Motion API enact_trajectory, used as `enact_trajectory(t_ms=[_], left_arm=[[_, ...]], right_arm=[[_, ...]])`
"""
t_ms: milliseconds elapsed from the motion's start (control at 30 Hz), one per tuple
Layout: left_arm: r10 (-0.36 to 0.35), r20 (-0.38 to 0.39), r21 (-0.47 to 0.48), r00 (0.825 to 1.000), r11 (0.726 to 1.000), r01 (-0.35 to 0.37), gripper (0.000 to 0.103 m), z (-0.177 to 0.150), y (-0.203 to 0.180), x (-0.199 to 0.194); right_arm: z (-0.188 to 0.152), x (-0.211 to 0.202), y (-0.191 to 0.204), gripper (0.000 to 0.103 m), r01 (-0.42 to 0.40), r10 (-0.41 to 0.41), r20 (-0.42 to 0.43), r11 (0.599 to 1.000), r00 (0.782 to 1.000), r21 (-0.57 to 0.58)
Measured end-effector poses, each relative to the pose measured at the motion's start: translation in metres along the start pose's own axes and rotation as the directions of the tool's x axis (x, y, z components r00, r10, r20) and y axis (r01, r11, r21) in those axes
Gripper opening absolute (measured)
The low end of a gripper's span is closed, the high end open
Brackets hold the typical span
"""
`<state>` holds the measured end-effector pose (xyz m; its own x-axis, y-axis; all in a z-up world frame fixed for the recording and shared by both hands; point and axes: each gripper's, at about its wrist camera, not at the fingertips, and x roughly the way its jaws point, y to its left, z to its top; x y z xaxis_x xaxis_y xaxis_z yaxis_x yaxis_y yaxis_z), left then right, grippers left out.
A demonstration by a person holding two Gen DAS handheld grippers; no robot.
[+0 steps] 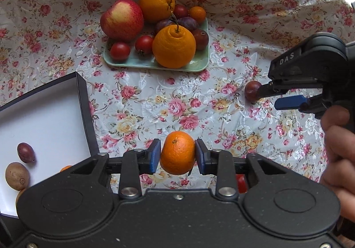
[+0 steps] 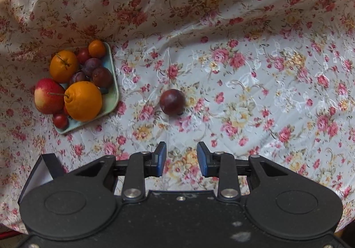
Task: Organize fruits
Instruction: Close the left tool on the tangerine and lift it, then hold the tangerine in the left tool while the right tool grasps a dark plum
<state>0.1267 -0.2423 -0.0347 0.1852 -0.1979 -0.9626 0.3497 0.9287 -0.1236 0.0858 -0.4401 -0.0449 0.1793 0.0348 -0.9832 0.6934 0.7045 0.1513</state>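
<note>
While my left gripper (image 1: 177,156) clamps a mandarin (image 1: 177,152) and right gripper (image 2: 181,159) gapes empty, box (image 1: 84,101) at nine o'clock holds few; plate (image 1: 155,62) remains full.

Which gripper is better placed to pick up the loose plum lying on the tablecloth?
The right gripper: its jaws are open and empty, and the plum lies straight ahead. The left gripper already holds a mandarin.

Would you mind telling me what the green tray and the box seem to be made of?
The green tray looks like glazed ceramic or possibly melamine: a glossy pale celadon surface with soft highlights along its rim. The box seems to be matte cardboard: thin, straight dark walls around a flat white interior.
</note>
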Motion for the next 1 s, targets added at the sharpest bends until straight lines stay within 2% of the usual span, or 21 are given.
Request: enact_trajectory(t_ms=[133, 333, 567, 733, 900, 1000], left_arm=[[-0.018, -0.007, -0.014, 1.0, 1.0, 0.018, 0.042, 0.002, 0.003, 0.0], [-0.007, -0.002, -0.01, 1.0, 1.0, 0.007, 0.042, 0.002, 0.003, -0.001], [-0.006, -0.003, -0.016, 1.0, 1.0, 0.006, 0.042, 0.002, 0.005, -0.001], [-0.006, -0.006, -0.013, 1.0, 1.0, 0.006, 0.042, 0.002, 0.003, -0.002], [-0.01, 0.0, -0.011, 1.0, 1.0, 0.01, 0.042, 0.001, 0.003, -0.006], [-0.008, 0.001, -0.011, 1.0, 1.0, 0.008, 0.042, -0.001, 0.003, -0.008]], right_arm=[[0.018, 0.015, 0.015, 0.033, -0.001, 0.001, 0.009, 1.0, 1.0, 0.001], [0.034, 0.035, 0.033, 0.033, 0.051, -0.05, 0.023, 0.998, 0.998, -0.033], [0.041, 0.061, 0.03, 0.033, 0.108, -0.108, -0.001, 0.994, 0.994, -0.031], [0.043, 0.062, 0.026, 0.034, 0.087, -0.087, 0.01, 0.996, 0.996, -0.023], [0.039, 0.059, 0.032, 0.033, 0.104, -0.102, 0.036, 0.992, 0.994, -0.074], [0.031, 0.054, 0.03, 0.029, 0.087, -0.085, 0.03, 0.993, 0.996, -0.082]])
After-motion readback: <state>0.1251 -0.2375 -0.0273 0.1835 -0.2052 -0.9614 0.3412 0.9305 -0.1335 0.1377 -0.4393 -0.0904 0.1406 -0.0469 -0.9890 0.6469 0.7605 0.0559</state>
